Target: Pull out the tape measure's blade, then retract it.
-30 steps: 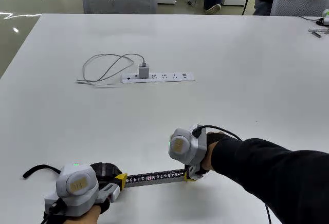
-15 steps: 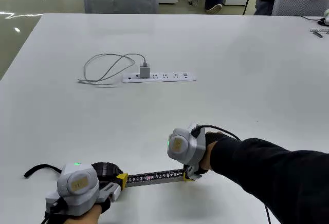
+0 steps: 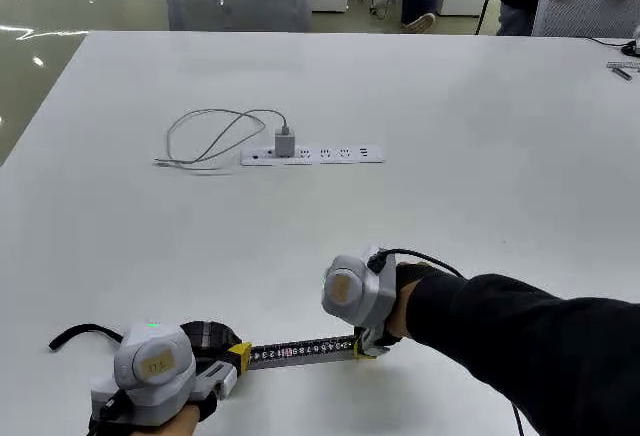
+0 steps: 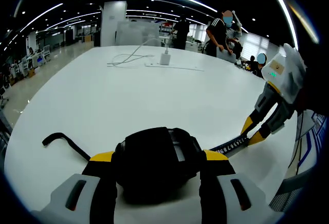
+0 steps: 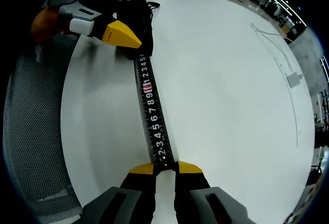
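Jaws of the left gripper (image 4: 158, 157) are closed on the black case (image 3: 205, 337) of the tape measure, one yellow tip on each flank, so that the case is anchored flat on the white table (image 3: 450, 156) against the pull. Jaws of the right gripper (image 5: 163, 168) stand narrow, pinched on the free end of the blade (image 5: 151, 116), the natural purchase for drawing it out. The case lies at about 7 o'clock on the table in the head view. From it the blade runs low over the surface toward 3 o'clock, a short numbered length exposed between the two grippers. The two grippers face each other along the blade's line, which probably keeps it straight and untwisted. A black strap (image 4: 61, 142) trails from the case toward 9 o'clock, slack and clear of the jaws. A power strip (image 3: 312, 155) with its looped cable (image 3: 210, 131) lies well apart, toward 12 o'clock. By this reading the pull-out is partly done and retraction is not yet begun.
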